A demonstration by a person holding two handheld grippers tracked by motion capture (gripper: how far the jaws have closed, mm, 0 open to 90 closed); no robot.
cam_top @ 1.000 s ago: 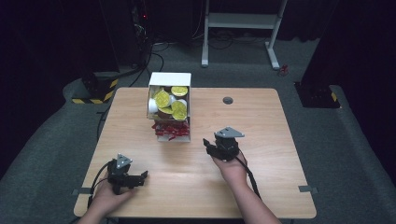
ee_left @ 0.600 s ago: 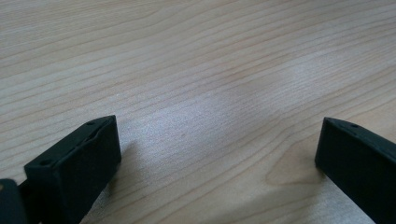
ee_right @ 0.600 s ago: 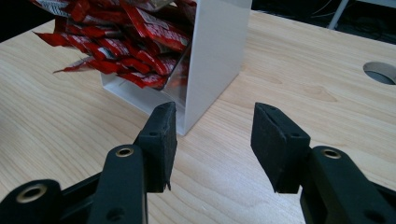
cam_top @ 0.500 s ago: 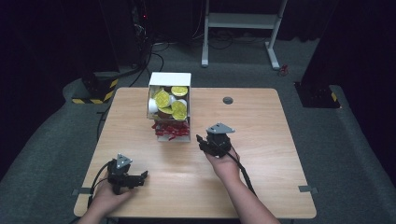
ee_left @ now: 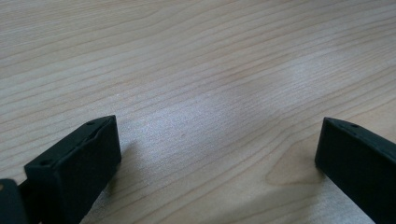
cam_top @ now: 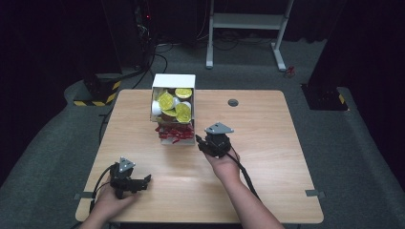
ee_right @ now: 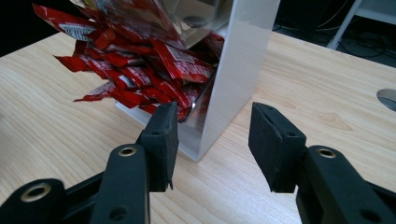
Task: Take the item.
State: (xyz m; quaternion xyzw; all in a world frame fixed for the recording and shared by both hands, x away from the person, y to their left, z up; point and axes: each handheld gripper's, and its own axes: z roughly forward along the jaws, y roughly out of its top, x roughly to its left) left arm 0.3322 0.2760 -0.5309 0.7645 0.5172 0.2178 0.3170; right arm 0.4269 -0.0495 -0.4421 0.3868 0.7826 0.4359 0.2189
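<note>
A white open-fronted dispenser (cam_top: 173, 81) stands at the table's far middle. Yellow-lidded cups (cam_top: 166, 100) fill its upper part, and red sauce packets (cam_top: 175, 133) spill from its bottom. My right gripper (cam_top: 202, 142) sits just right of the packets and points at them. In the right gripper view the right gripper (ee_right: 215, 135) is open. Its jaws have just been closing a little, with nothing between them. The dispenser's white side wall (ee_right: 238, 70) and the red packets (ee_right: 140, 70) lie just beyond the tips. My left gripper (cam_top: 146, 180) rests near the front left, open over bare wood (ee_left: 215, 149).
The light wooden table (cam_top: 267, 181) has a round cable hole (cam_top: 233, 102) at the far right of the dispenser; the same hole (ee_right: 387, 98) shows in the right gripper view. A white stand (cam_top: 248, 21) and dark equipment stand on the floor beyond the table.
My right gripper has moved left toward the dispenser's red packets. The left gripper has stayed where it was.
</note>
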